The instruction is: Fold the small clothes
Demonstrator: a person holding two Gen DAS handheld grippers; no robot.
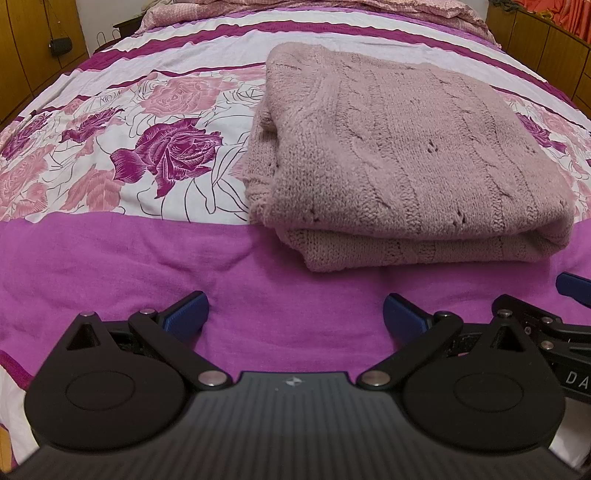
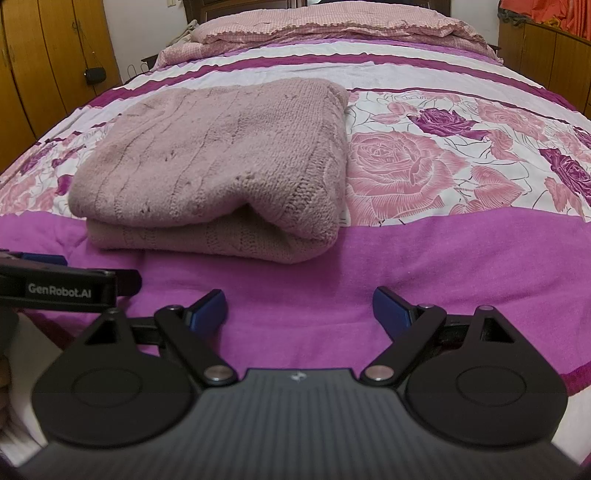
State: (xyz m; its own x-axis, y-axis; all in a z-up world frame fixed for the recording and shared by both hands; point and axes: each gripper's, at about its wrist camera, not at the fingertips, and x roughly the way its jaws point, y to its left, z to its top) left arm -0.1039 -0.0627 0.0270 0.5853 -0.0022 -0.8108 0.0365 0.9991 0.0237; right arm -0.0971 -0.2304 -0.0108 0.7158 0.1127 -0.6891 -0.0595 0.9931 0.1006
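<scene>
Folded knit sweater (image 1: pixel 402 155) on a floral bedspread (image 1: pixel 147 258), seen from both wrist cameras. Hidden or cut off: the inner layers of the fold, the sweater's underside, and the person's hands; in the left view only a blue fingertip and black linkage of the other gripper enter at the right edge. Left gripper (image 1: pixel 295 314) tilts down over the plain magenta band, fingers spread with nothing between them; right gripper (image 2: pixel 299 308) likewise (jaws wide, empty). Both sit near the sweater's front edge, not touching it. The sweater lies flat, its cable ribs running away toward the pillows (image 2: pixel 325 26).
</scene>
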